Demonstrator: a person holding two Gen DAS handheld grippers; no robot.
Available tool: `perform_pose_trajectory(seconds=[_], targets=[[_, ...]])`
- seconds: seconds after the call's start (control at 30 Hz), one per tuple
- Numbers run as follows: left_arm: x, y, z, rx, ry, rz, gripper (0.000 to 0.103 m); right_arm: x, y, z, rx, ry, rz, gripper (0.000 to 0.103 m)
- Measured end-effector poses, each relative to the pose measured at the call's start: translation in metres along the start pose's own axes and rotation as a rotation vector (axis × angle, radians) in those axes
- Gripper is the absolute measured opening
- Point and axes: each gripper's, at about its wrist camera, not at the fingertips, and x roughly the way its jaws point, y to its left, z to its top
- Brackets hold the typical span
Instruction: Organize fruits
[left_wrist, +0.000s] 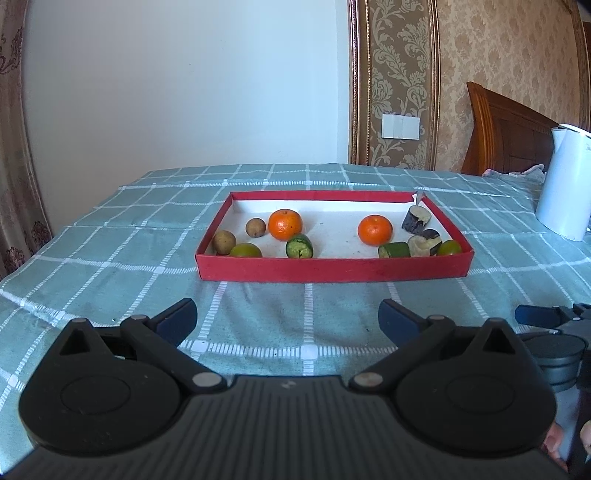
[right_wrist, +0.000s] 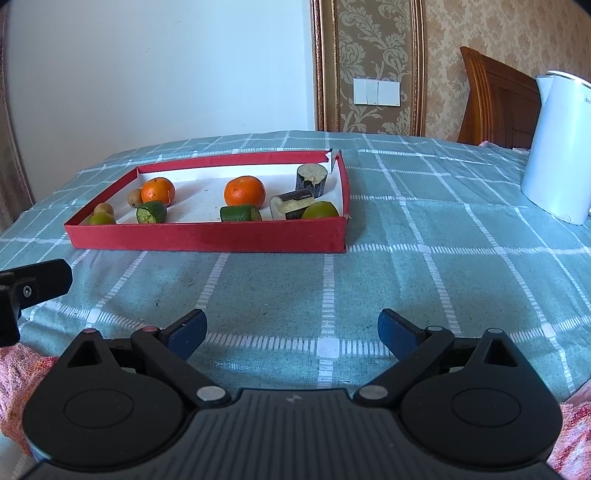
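Observation:
A red tray (left_wrist: 332, 268) (right_wrist: 207, 236) lies on the checked tablecloth, holding two oranges (left_wrist: 285, 224) (left_wrist: 374, 230), two small brown fruits (left_wrist: 224, 242), two green limes (left_wrist: 246, 250) (left_wrist: 450, 247), two cucumber pieces (left_wrist: 299, 246) (left_wrist: 394, 250) and two dark eggplant pieces (left_wrist: 416, 218) (left_wrist: 424, 242). In the right wrist view the oranges (right_wrist: 158, 191) (right_wrist: 244, 191), cucumber pieces (right_wrist: 151, 212) and eggplant pieces (right_wrist: 312, 179) show too. My left gripper (left_wrist: 288, 319) is open and empty, short of the tray's front wall. My right gripper (right_wrist: 291, 332) is open and empty, also in front of the tray.
A white kettle (left_wrist: 565, 181) (right_wrist: 557, 147) stands at the right on the table. A wooden headboard (left_wrist: 506, 129) is behind it. The right gripper's finger (left_wrist: 543, 314) shows at the left view's right edge; the left gripper's finger (right_wrist: 37, 282) shows at the right view's left edge.

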Motion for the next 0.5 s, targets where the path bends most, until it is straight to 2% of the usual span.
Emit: perform_pose_trajectory(seconds=[0.5], targets=[[0.0107, -0.0036, -0.0014, 0.039, 0.009, 0.066, 0.103, 0.0048, 0.0083, 0.0045, -0.037, -0.003, -0.026, 0.100]])
